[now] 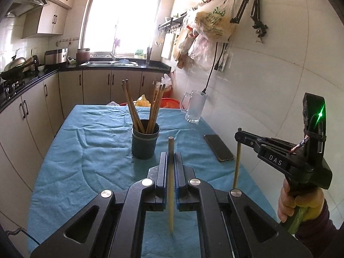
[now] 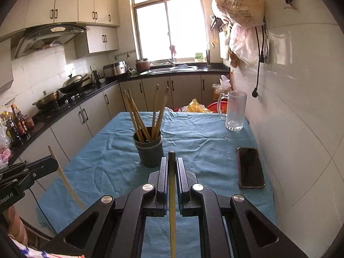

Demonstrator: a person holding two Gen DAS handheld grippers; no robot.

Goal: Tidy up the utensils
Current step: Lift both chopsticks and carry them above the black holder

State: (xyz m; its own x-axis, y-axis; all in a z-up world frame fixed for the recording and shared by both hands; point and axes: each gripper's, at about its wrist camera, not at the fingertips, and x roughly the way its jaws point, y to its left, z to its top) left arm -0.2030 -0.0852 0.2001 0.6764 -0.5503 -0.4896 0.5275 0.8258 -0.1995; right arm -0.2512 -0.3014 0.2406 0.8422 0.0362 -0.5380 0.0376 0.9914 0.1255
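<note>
A dark green cup [image 1: 145, 142] [image 2: 150, 148] stands mid-table on the blue cloth and holds several wooden chopsticks [image 1: 133, 109] [image 2: 137, 116]. My left gripper [image 1: 171, 157] is shut on one upright chopstick [image 1: 171, 185], above the cloth and just short of the cup. In the right wrist view, that left gripper [image 2: 53, 160] shows at the left edge with its chopstick [image 2: 64, 178] tilted. My right gripper [image 2: 172, 161] is shut on another chopstick [image 2: 172, 204], also just short of the cup. The left wrist view shows the right gripper [image 1: 238, 132] at the right, with its chopstick [image 1: 237, 163] hanging below.
A black phone [image 1: 218, 147] [image 2: 250, 167] lies on the cloth near the tiled wall. A glass mug [image 1: 194, 107] [image 2: 235, 110] stands at the far right corner. Kitchen counters [image 1: 25, 86] run along the left. Plastic bags [image 1: 210, 23] hang on the wall.
</note>
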